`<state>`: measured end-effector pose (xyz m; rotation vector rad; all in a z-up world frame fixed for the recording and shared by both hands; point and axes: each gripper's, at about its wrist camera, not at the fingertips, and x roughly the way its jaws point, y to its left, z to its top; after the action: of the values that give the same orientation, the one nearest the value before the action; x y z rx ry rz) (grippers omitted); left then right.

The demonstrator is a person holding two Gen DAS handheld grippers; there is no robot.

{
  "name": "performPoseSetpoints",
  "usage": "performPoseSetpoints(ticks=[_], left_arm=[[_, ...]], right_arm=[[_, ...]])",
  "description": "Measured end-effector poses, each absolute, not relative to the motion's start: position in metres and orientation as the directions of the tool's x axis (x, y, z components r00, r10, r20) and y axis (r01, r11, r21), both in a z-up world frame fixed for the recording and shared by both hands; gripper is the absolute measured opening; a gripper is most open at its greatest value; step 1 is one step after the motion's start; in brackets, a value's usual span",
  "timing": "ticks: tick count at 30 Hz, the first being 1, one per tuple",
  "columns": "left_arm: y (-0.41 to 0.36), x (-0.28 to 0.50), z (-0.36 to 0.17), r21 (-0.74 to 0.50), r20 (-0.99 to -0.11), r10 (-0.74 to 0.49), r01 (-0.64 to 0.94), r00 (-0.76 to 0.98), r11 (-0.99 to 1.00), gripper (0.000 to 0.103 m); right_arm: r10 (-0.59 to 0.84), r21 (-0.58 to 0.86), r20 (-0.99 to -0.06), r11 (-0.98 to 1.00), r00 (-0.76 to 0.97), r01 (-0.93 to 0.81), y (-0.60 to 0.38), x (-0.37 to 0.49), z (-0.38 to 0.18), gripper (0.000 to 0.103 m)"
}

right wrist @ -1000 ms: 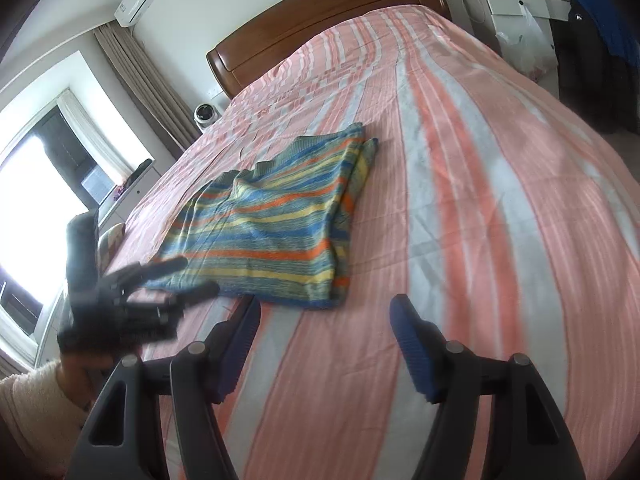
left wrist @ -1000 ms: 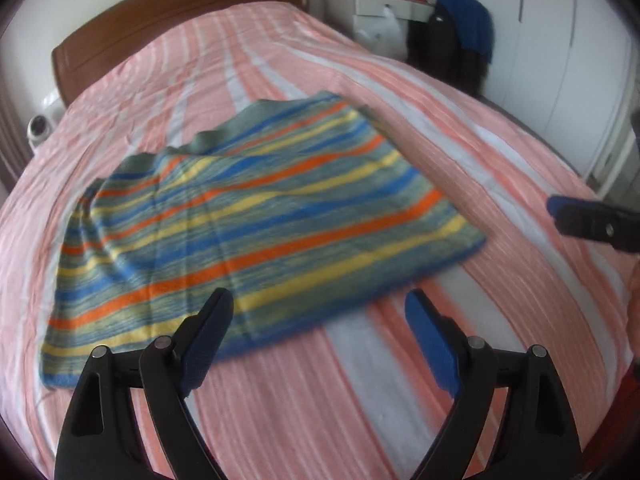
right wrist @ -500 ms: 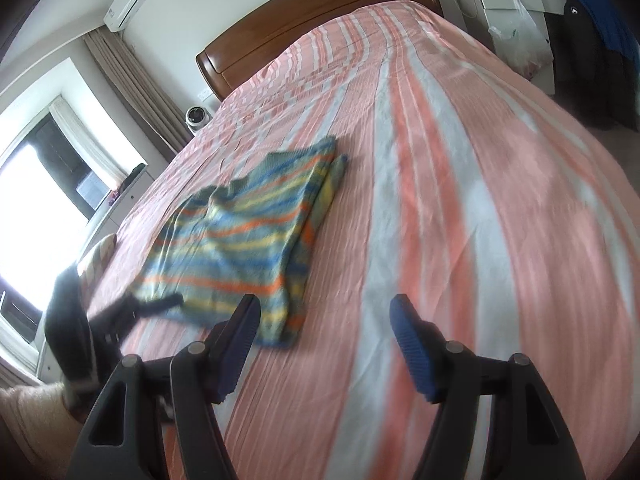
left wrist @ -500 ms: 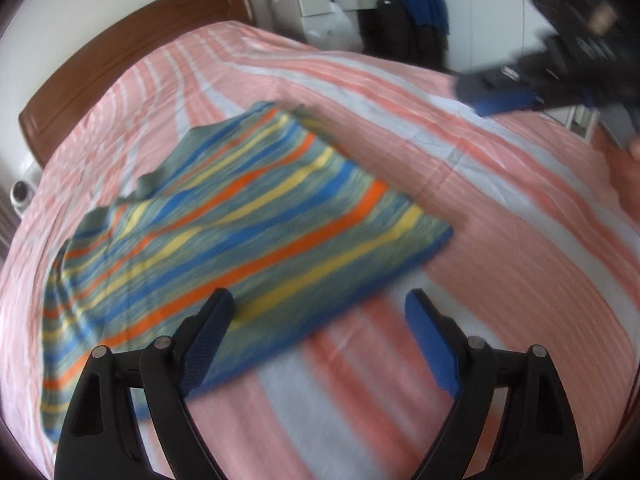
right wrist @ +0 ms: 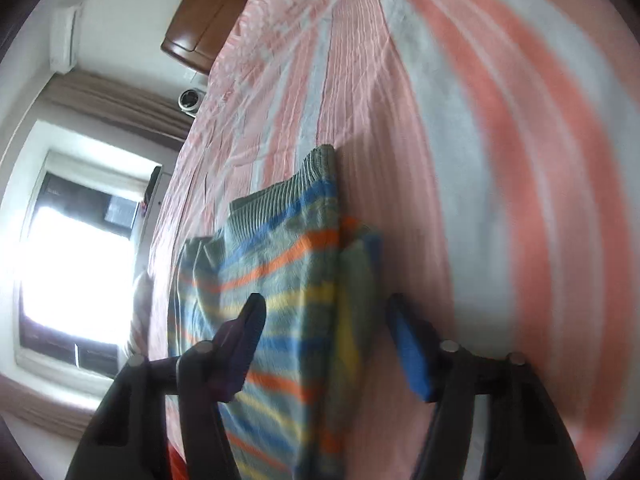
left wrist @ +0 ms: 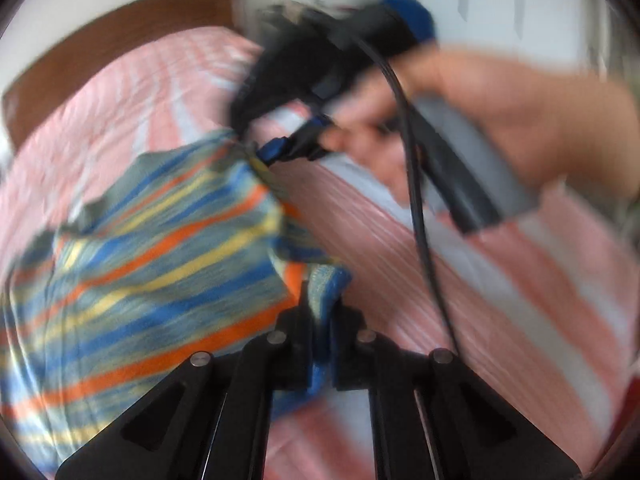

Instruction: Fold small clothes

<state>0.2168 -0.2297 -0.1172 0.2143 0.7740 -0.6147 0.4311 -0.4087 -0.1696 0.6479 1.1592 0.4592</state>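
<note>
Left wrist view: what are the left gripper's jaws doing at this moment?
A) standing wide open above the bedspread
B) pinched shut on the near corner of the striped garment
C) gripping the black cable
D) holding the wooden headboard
B: the left gripper has its jaws together with a fold of the striped garment caught between them.

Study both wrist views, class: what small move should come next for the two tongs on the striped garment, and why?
Probably close the right tongs on the striped garment before any lift. The left tongs have just closed and pinch the near corner, but the right tongs, closing, straddle the folded edge with pads apart. Lifting from one corner would let it sag over the bedspread.
</note>
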Motion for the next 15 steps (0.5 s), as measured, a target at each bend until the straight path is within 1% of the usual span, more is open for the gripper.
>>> performPoseSetpoints(ticks=[1,2,3,6,9,12,15], left_arm=[[-0.213,0.219,-0.113,-0.085,-0.699,-0.452,0.564,0.554,0.822,0.003],[-0.192,0.222,-0.107,-0.136,-0.687,-0.463,0.527,0.56,0.839,0.003],[-0.176,0.224,-0.103,-0.176,-0.677,-0.471,0.498,0.565,0.849,0.003],[-0.11,0.223,-0.087,-0.304,-0.632,-0.488,0.386,0.602,0.871,0.003],[-0.041,0.217,-0.078,-0.408,-0.602,-0.471,0.259,0.645,0.875,0.003],[0.014,0.212,-0.084,-0.457,-0.609,-0.417,0.132,0.675,0.88,0.003],[0.053,0.212,-0.099,-0.459,-0.65,-0.35,0.019,0.674,0.888,0.003]], right_arm=[[0.604,0.635,-0.72,0.772,0.341,-0.026,-0.4,0.434,-0.165,0.014],[0.584,0.612,-0.734,0.79,0.347,-0.037,-0.393,0.435,-0.159,0.009],[0.584,0.609,-0.729,0.791,0.357,-0.05,-0.388,0.436,-0.151,0.009],[0.623,0.636,-0.678,0.763,0.389,-0.115,-0.364,0.431,-0.114,0.009],[0.663,0.632,-0.648,0.743,0.375,-0.219,-0.311,0.43,-0.077,0.009],[0.691,0.622,-0.638,0.723,0.34,-0.303,-0.241,0.434,-0.062,0.009],[0.695,0.593,-0.652,0.717,0.304,-0.367,-0.169,0.439,-0.066,0.009]])
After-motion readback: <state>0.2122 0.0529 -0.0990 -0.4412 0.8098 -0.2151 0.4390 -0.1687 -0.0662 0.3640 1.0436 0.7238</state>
